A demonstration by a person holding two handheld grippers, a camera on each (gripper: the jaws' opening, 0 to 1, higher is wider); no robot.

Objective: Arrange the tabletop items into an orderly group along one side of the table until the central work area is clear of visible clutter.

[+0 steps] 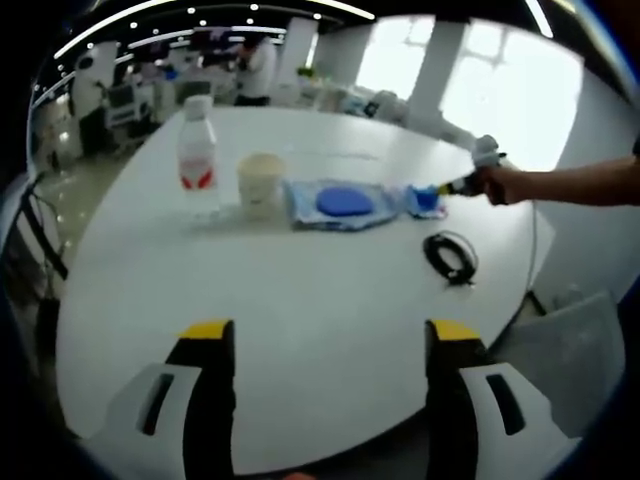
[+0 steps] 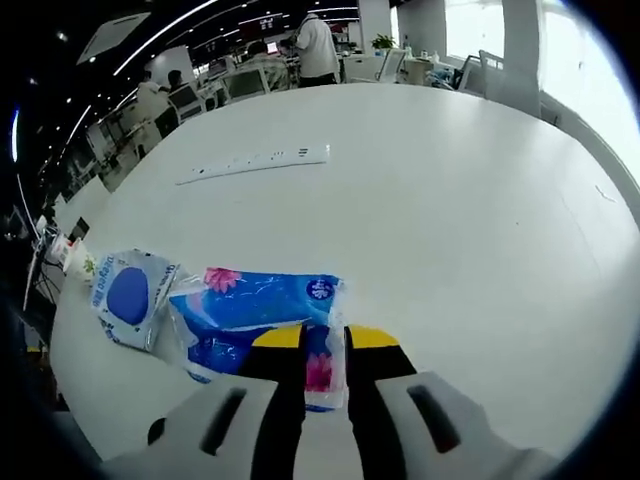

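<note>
White tabletop [image 1: 300, 320] stretches out ahead of the left gripper [image 1: 330, 345], whose yellow-tipped jaws stand spread wide apart and hold nothing. Farther along, a coiled black cable [image 1: 451, 256] lies alone toward the right. Beyond it, a row runs left to right: a clear water bottle [image 1: 197, 155] with a red label, a pale paper cup [image 1: 261, 182], and a wet-wipes pack [image 1: 342, 204] with a blue oval lid. In the right gripper view, the right gripper [image 2: 323, 345] has its jaws pressed onto the edge of a blue tissue packet [image 2: 262, 308]. A white power strip [image 2: 255, 162] lies farther back; people stand beyond.
</note>
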